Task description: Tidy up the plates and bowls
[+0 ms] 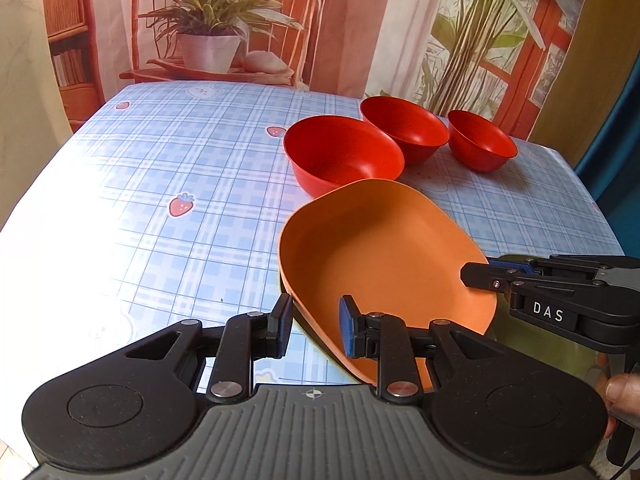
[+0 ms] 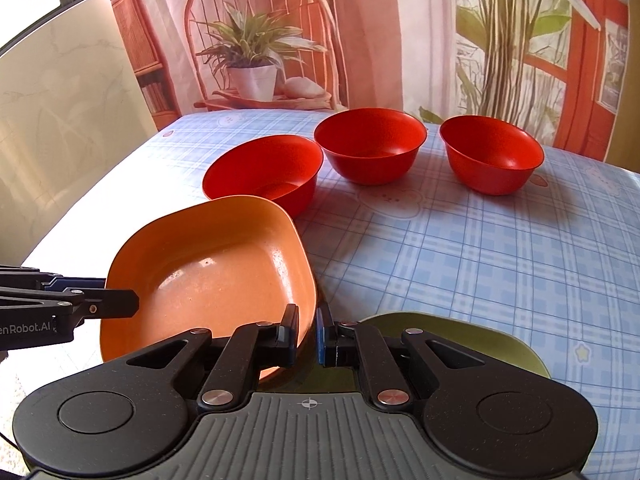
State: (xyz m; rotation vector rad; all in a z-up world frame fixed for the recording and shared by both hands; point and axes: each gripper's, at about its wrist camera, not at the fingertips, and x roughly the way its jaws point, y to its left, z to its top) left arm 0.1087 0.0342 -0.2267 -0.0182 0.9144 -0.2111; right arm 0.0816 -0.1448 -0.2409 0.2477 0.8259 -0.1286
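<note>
The orange plate is being gripped at its rim by the right tongs, nearly closed; the left tongs are straddling its rim, parted. A green plate beneath is being shown only in the right view.

Left wrist view low and close over the near table edge, facing forward across the blue checked tablecloth, right wrist view likewise from further right, both sharing the orange plate, three red bowls, printed backdrop.
</note>
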